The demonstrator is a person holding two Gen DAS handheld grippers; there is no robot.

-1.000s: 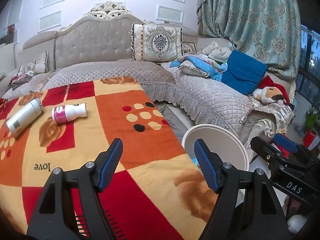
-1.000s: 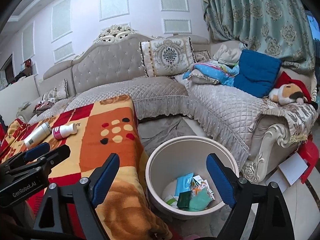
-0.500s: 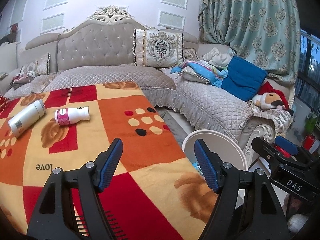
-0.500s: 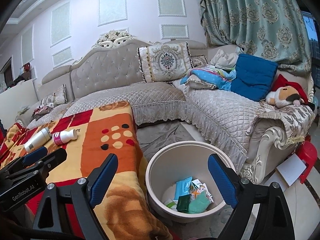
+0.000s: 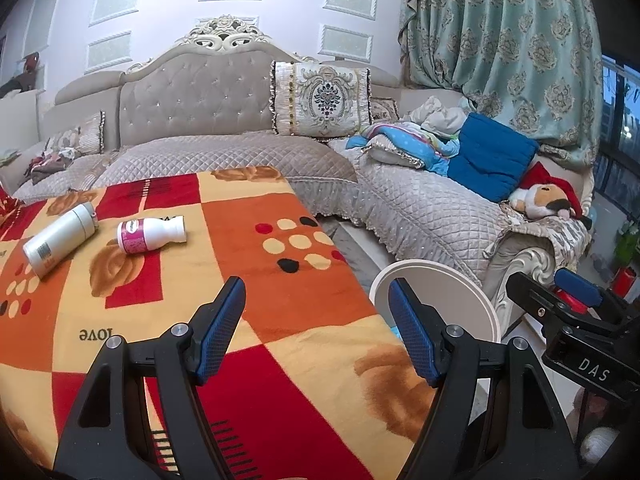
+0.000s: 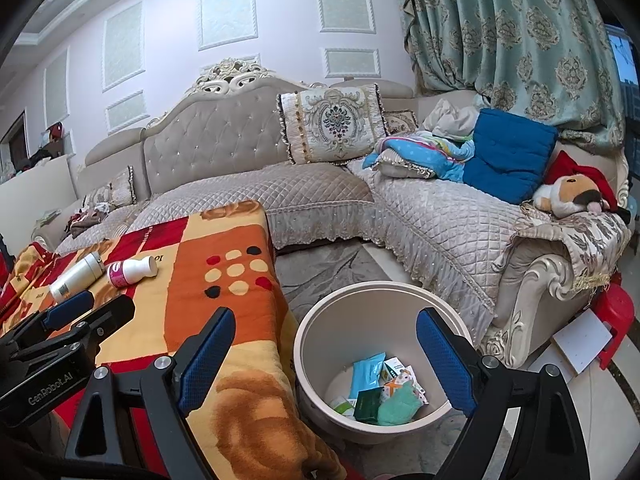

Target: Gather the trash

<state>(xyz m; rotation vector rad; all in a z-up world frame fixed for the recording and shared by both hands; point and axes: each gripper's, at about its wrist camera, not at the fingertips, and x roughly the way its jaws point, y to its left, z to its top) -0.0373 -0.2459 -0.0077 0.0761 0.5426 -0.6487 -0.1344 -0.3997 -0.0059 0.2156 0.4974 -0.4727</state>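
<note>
Two bottles lie on their sides on the orange and red blanket: a white cylinder bottle and a small white bottle with a pink label. My left gripper hovers open and empty over the blanket, well short of them. My right gripper stands open and empty above the beige trash bin, which holds several wrappers and small packets. The right wrist view also shows both bottles and the left gripper at its left edge.
A grey quilted corner sofa runs behind the blanket and bin, with cushions, a blue pillow and a plush toy. A red stool and a white card lie on the floor to the right of the bin.
</note>
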